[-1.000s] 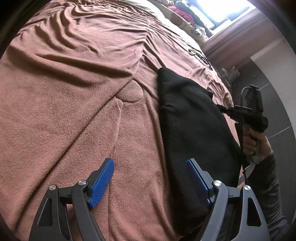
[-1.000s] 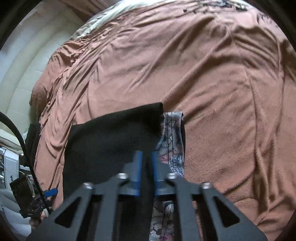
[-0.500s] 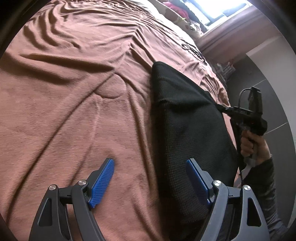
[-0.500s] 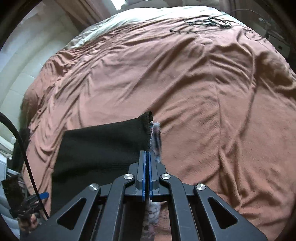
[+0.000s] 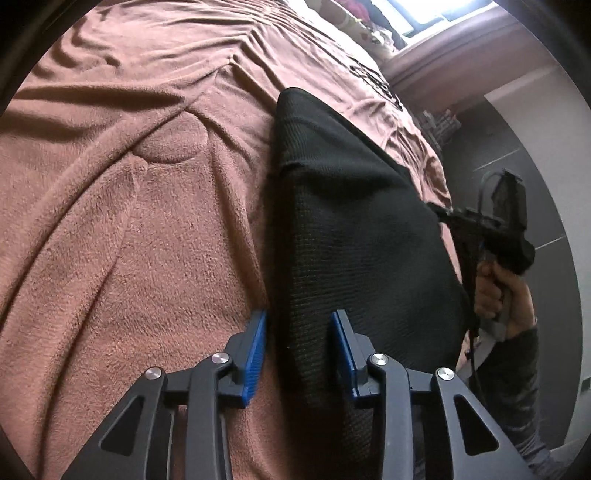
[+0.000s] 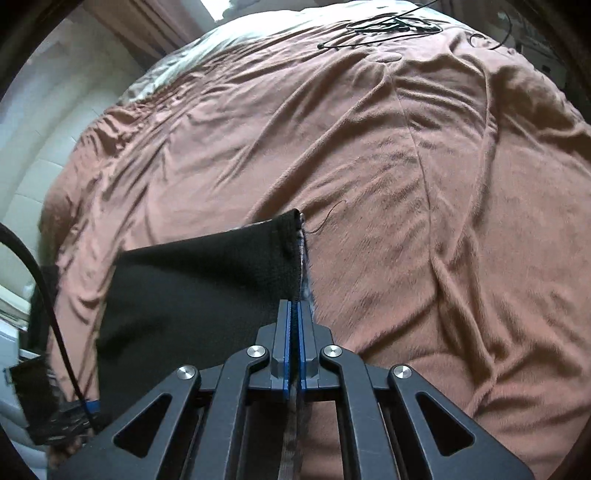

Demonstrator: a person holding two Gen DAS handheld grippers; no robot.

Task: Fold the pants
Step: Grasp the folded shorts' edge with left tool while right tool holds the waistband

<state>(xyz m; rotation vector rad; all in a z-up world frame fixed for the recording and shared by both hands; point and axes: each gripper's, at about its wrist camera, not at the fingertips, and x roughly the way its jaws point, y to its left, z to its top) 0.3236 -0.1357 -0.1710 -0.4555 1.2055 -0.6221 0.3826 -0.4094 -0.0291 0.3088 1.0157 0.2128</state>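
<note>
Black knit pants (image 5: 354, 229) lie on a brown blanket (image 5: 129, 221), held up along one edge. My left gripper (image 5: 299, 332) is partly open, its blue pads on either side of the near edge of the pants, with a gap still showing. My right gripper (image 6: 294, 317) is shut on the far edge of the pants (image 6: 207, 280), where a patterned grey lining (image 6: 306, 251) shows. The right gripper also shows in the left wrist view (image 5: 495, 229), held by a hand.
The brown blanket (image 6: 406, 166) covers the whole bed, with creases. A black cable (image 6: 384, 26) lies at its far end. A window ledge with clutter (image 5: 373, 22) and a grey wall (image 5: 524, 147) are beyond the bed.
My left gripper has narrowed from wide open and now straddles the near edge of the pants. My right gripper has closed fully on the far edge and lifted it.
</note>
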